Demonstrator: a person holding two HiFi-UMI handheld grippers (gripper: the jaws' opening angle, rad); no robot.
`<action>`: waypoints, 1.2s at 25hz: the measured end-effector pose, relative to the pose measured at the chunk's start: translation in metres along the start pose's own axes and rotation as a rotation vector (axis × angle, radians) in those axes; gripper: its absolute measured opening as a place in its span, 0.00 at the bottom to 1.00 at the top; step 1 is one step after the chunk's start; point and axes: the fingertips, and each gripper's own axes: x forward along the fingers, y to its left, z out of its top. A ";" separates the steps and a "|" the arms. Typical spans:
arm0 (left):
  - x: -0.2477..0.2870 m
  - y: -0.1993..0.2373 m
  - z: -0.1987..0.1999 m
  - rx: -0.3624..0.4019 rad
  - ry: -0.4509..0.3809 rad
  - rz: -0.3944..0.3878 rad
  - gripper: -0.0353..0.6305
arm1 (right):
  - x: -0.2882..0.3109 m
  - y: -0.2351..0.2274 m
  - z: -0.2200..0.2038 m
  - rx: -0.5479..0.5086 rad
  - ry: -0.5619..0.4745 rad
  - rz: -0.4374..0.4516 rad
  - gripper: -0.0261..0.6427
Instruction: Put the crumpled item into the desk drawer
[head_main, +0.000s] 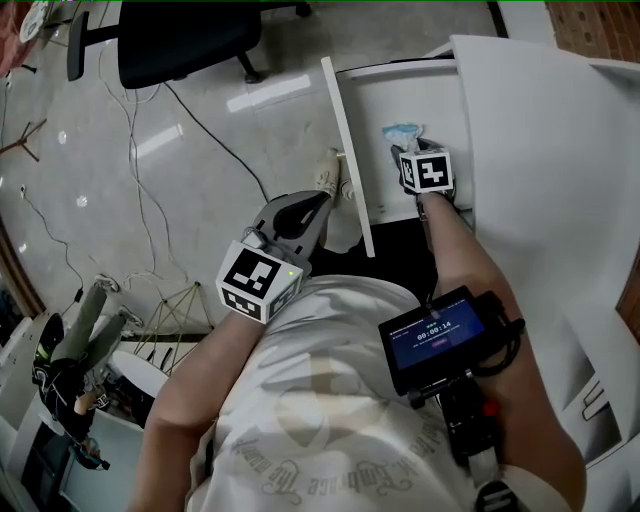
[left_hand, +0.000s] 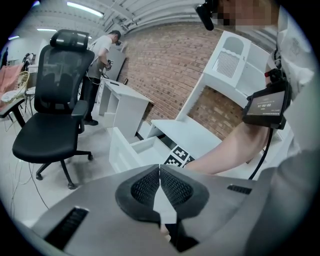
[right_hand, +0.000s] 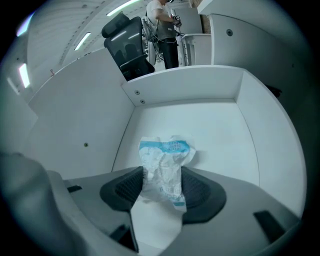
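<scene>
The crumpled item (right_hand: 165, 167) is a white and blue wrapper, pinched between the pads of my right gripper (right_hand: 162, 189), which points down into the open white desk drawer (right_hand: 200, 135). From the head camera the wrapper (head_main: 404, 133) shows just beyond the right gripper (head_main: 412, 152), inside the drawer (head_main: 395, 185). My left gripper (head_main: 322, 183) hangs beside the drawer's front panel (head_main: 348, 160), over the floor. In the left gripper view its jaws (left_hand: 159, 186) are shut together with nothing between them.
A black office chair (head_main: 185, 35) stands on the pale floor beyond the drawer, with cables (head_main: 130, 120) trailing across it. The white desk top (head_main: 550, 170) lies to the drawer's right. A screen device (head_main: 437, 335) is strapped to the right forearm. Another person (left_hand: 100, 65) stands far off.
</scene>
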 end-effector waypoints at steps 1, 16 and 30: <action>-0.001 -0.001 -0.001 -0.001 0.001 0.003 0.09 | 0.000 -0.001 -0.001 -0.004 0.001 -0.007 0.40; -0.003 -0.012 0.002 0.066 0.008 -0.013 0.09 | -0.009 0.001 0.004 -0.049 -0.040 -0.024 0.47; -0.005 -0.029 0.018 0.135 -0.009 -0.079 0.09 | -0.053 0.008 0.015 0.002 -0.178 -0.037 0.40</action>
